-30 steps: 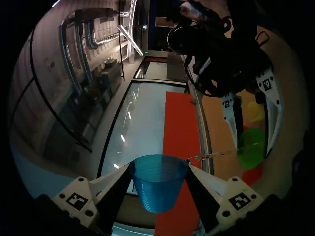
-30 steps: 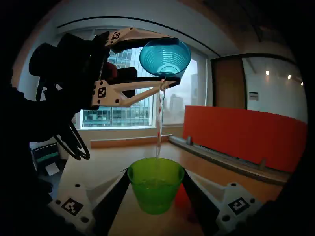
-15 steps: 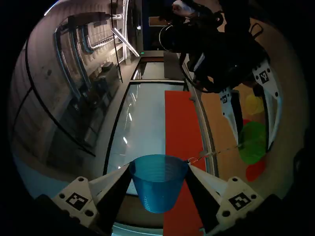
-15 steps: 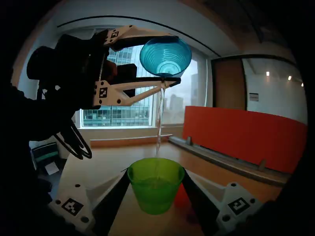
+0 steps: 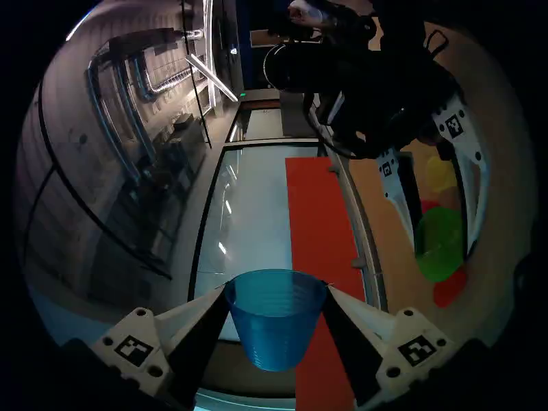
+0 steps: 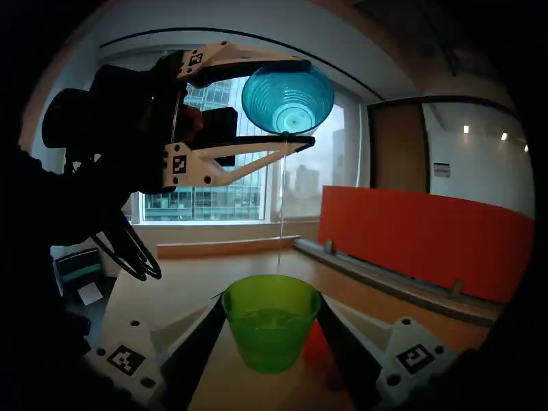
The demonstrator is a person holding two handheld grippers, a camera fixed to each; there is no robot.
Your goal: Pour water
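left tool (image 6: 291, 101) raised high, turned sideways, fingers pinching tipped blue cup (image 6: 288, 96) | thin water thread (image 6: 281, 205) falls into green cup (image 6: 271, 322), upright, pinched by right tool (image 6: 272, 298) | square black-and-white markers (image 6: 178, 163) on fingers | wooden bench (image 6: 178, 288), orange partition (image 6: 425, 233), window (image 6: 205, 195) showing towers

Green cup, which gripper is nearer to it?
Right. The right gripper grips the green cup, one finger on each side. The left gripper is above it, apart from it, holding the tipped blue cup.
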